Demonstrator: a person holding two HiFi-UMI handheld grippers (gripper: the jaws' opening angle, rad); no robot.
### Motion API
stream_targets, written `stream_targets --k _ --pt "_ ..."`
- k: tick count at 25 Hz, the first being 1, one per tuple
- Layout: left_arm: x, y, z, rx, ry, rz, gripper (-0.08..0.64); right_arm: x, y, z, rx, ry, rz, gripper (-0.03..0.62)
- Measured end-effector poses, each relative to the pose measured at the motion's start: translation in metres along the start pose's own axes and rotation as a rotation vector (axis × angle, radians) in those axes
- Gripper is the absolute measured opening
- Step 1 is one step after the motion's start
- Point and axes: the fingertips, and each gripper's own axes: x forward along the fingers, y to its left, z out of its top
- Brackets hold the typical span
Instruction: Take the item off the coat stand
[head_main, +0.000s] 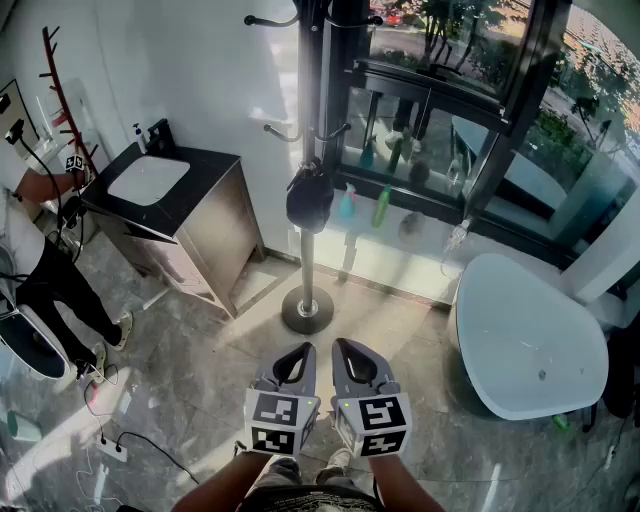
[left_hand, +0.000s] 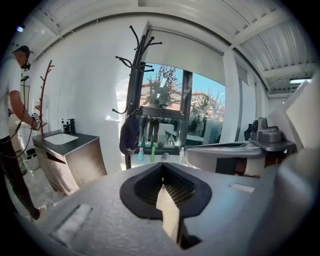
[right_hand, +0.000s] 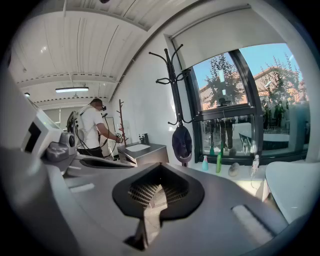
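Note:
A black coat stand (head_main: 308, 120) rises from a round base (head_main: 307, 310) in front of the window. A dark rounded item, like a cap or small bag (head_main: 310, 197), hangs from one of its lower hooks. It also shows in the left gripper view (left_hand: 129, 134) and in the right gripper view (right_hand: 182, 142). My left gripper (head_main: 293, 362) and right gripper (head_main: 352, 358) sit side by side low in the head view, well short of the stand and pointing toward it. Both have their jaws together and hold nothing. The left gripper (left_hand: 162, 167) and the right gripper (right_hand: 159, 167) also appear shut in their own views.
A dark vanity with a white sink (head_main: 150, 185) stands left of the stand, and a white bathtub (head_main: 530, 340) right. Bottles (head_main: 383, 205) line the window sill. A person (head_main: 40, 260) works at far left beside a red-brown coat rack (head_main: 60, 90). Cables (head_main: 110, 440) lie on the floor.

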Motion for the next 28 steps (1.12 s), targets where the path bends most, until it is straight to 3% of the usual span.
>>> stream_targets --k 16,28 --pt "0.000 0.059 0.013 0.038 -0.010 -0.093 0.005 0.048 0.036 0.009 0.013 -0.003 -0.095 0.006" --pt "0.042 0.090 0.025 0.029 0.004 -0.073 0.005 0.100 0.019 0.019 0.006 0.008 -0.073 0.006"
